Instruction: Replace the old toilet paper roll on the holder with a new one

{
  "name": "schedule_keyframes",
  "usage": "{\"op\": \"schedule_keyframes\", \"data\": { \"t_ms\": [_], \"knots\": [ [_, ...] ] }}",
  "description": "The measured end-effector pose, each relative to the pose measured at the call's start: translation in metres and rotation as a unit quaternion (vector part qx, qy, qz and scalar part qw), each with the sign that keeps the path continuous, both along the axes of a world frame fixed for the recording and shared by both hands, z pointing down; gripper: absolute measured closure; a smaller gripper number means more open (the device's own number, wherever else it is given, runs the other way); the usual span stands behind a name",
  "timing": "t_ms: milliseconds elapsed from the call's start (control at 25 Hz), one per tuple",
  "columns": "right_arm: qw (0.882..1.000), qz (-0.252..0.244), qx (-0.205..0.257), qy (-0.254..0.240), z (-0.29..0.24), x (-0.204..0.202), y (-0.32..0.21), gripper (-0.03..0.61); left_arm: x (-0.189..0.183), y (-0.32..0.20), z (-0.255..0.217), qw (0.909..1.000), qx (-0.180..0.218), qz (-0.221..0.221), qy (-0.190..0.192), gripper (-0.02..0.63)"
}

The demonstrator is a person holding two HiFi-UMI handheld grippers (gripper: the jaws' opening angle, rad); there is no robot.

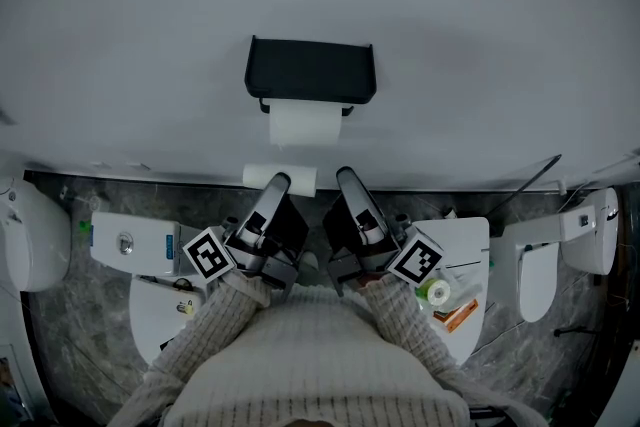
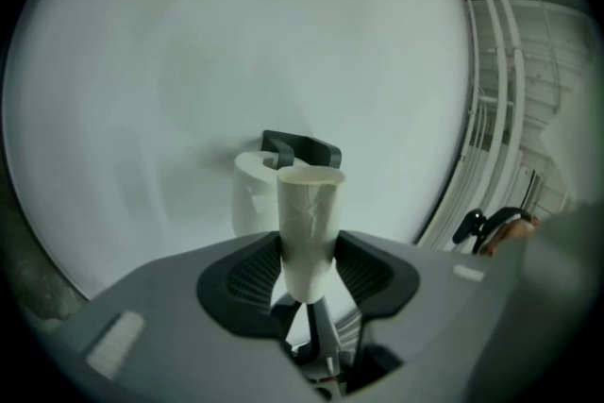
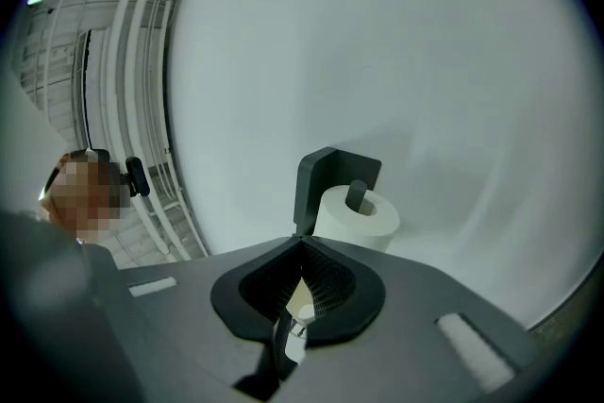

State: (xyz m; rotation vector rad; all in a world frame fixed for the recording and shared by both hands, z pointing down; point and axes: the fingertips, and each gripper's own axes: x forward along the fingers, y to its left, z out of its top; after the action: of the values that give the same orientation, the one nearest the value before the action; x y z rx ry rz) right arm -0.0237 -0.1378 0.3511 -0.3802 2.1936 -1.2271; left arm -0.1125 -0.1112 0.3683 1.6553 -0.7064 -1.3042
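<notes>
- Two grippers sit close before our chest in the head view, side by side, both tilted up towards the wall [image 1: 450, 35]; our sleeves [image 1: 215, 315] run back from them, elbows tucked in.
- Our left gripper [image 1: 277, 183] pinches a tube [image 1: 303, 180] near one end; from the head view the tube lies crosswise, just below the holder [image 1: 310, 68].
- In the left gripper view the tube stands upright between dark ribbed pads; it is pale, thin card, creased, squeezed narrow where the pads press and open in an oval at its far rim.
- Our right gripper [image 1: 347, 177] has its jaws pressed together with nothing between them; their pads are dark and finely ribbed too.
- On the holder hangs a roll [image 1: 305, 123], full, soft and white, one sheet hanging flat below; a dark peg pokes through its core in the right gripper view.
- We see the holder as matte black, boxy, with a flat lid, fixed to the smooth pale wall.
- Each gripper carries a cube [image 1: 208, 255] with black and white squares.
- Our sleeves are cream, chunky ribbed knit; the floor [image 1: 60, 315] is grey veined stone.
</notes>
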Motion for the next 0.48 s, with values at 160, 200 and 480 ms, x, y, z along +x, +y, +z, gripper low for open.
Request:
{"op": "schedule_keyframes", "data": {
  "t_ms": [160,200,480],
  "knots": [
    [1.0,-0.007,0.008,0.003,-0.002,-0.002,0.001,0.581,0.0,0.001,-0.002,1.0,0.008,0.001,-0.005,0.439],
    [1.0,-0.011,0.011,-0.003,-0.004,-0.003,0.001,0.581,-0.001,0.001,-0.002,1.0,0.009,0.0,-0.005,0.439],
    [0.999,-0.034,0.033,-0.015,-0.015,-0.008,0.005,0.581,-0.007,0.0,-0.006,0.9998,0.01,-0.015,-0.011,0.439]
  ]
}}
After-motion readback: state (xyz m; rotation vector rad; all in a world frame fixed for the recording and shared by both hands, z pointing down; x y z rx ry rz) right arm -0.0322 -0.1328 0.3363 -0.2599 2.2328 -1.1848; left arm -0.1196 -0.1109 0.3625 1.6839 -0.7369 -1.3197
